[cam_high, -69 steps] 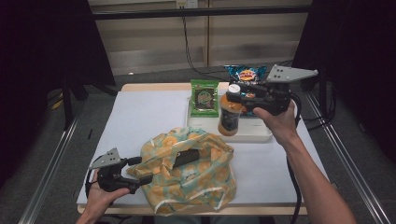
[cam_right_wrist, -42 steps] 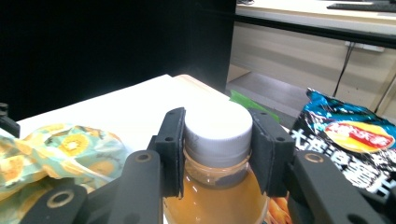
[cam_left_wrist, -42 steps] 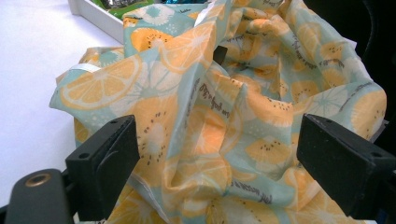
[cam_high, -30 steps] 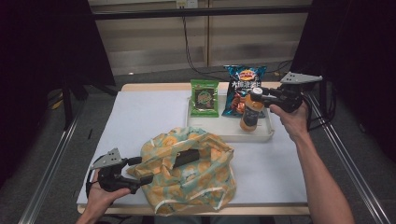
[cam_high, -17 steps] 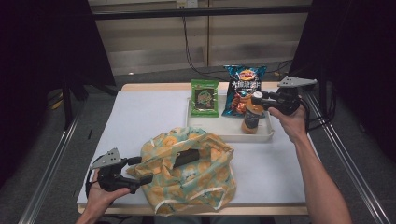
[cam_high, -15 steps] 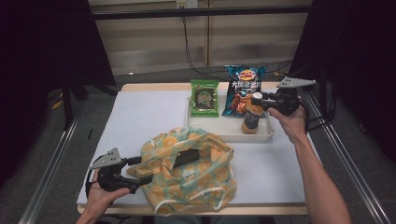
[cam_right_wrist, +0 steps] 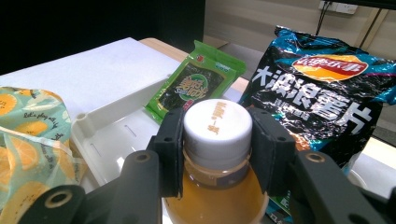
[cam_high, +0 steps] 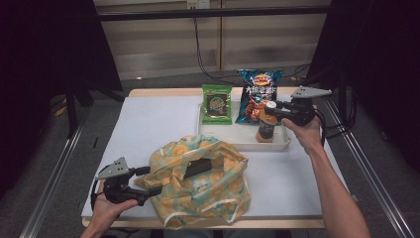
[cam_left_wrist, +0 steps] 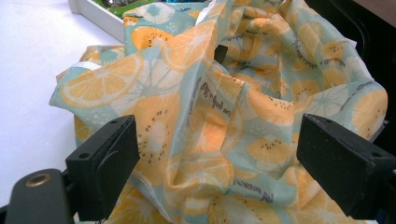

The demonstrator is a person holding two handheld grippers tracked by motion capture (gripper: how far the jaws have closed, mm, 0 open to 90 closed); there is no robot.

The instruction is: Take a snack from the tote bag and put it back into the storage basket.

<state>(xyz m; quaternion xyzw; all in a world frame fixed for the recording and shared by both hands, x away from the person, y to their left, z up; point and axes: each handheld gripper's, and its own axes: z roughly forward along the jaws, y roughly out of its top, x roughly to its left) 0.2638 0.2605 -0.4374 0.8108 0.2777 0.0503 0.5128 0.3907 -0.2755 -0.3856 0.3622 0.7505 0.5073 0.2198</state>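
White-capped round bottle (cam_right_wrist: 217, 154), crinkly bag (cam_high: 198, 186)

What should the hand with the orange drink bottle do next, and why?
Probably lift it. The right gripper is clamped around the neck of the white-capped orange drink bottle, which stands in the white tray. The left gripper, jaws open, sits at the orange-slice print cloth bag, likely where the bottle goes.

Beige panelled wall (cam_high: 208, 34), grey floor (cam_high: 59, 163)
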